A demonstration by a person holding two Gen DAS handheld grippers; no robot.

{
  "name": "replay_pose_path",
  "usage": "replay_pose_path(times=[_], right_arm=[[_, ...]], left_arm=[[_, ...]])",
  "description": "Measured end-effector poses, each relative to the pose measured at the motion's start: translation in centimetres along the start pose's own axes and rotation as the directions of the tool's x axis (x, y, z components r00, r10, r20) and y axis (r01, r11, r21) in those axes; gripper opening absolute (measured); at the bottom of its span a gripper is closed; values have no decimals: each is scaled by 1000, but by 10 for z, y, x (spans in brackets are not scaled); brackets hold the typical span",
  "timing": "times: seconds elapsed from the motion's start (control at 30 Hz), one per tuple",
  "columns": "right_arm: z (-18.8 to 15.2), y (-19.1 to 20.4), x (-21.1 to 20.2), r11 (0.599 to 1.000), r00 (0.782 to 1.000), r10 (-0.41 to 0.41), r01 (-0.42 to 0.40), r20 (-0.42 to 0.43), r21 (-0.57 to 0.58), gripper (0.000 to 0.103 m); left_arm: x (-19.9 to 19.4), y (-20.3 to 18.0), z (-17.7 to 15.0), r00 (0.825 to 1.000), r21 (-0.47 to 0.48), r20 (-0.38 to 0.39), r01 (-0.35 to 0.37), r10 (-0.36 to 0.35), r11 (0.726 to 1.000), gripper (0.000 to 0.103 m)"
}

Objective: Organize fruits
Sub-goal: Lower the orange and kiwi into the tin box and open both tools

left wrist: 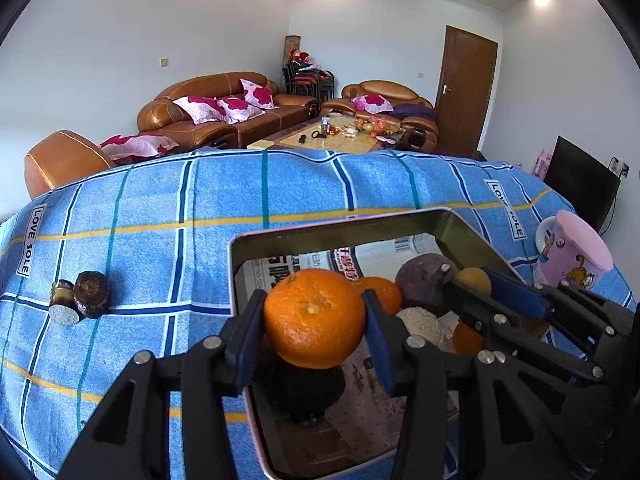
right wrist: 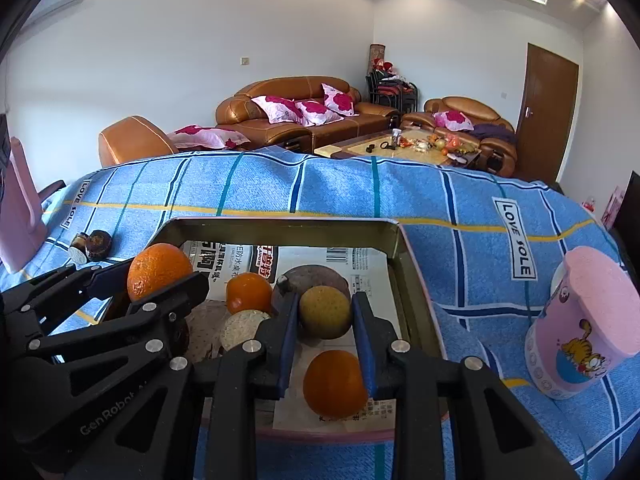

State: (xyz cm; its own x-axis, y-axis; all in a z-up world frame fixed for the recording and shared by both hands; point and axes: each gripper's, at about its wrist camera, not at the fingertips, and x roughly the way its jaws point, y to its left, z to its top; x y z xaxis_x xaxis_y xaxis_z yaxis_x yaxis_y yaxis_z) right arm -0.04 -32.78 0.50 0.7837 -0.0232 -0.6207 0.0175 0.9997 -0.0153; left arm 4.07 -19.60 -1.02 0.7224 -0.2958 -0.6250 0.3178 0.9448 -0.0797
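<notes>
My left gripper (left wrist: 314, 316) is shut on an orange mandarin (left wrist: 315, 318) and holds it above the near left part of a metal tray (left wrist: 336, 229) lined with newspaper. In the right wrist view that mandarin (right wrist: 159, 270) and the left gripper (right wrist: 160, 280) hang over the tray's (right wrist: 280, 227) left side. My right gripper (right wrist: 325, 314) is open over the tray, its jaws either side of a yellow-brown fruit (right wrist: 325, 312) without pressing it. An orange (right wrist: 335, 384) lies below it. Another orange (right wrist: 249, 293), a purple fruit (right wrist: 314, 278) and a pale round piece (right wrist: 244, 329) lie in the tray.
Two dark brown fruits (left wrist: 80, 298) lie on the blue checked cloth (left wrist: 160, 200) left of the tray. A pink cartoon cup (right wrist: 580, 320) stands right of the tray. A pink object (right wrist: 18, 208) stands at the far left. Sofas and a coffee table are behind.
</notes>
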Motion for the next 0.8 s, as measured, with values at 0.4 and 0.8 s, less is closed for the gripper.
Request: replay_pose_path(times=[0.4,0.8], right_arm=[[-2,-5,1,990,992,126,-125,-1,72,29],[-1,-24,-17,957,973,190,-213,132,195,55]], left_arm=[[-11,5,0,999,-8,44,-16,16,1000,53],[-48,25,6,980,-101,186,-47,66,994,103]])
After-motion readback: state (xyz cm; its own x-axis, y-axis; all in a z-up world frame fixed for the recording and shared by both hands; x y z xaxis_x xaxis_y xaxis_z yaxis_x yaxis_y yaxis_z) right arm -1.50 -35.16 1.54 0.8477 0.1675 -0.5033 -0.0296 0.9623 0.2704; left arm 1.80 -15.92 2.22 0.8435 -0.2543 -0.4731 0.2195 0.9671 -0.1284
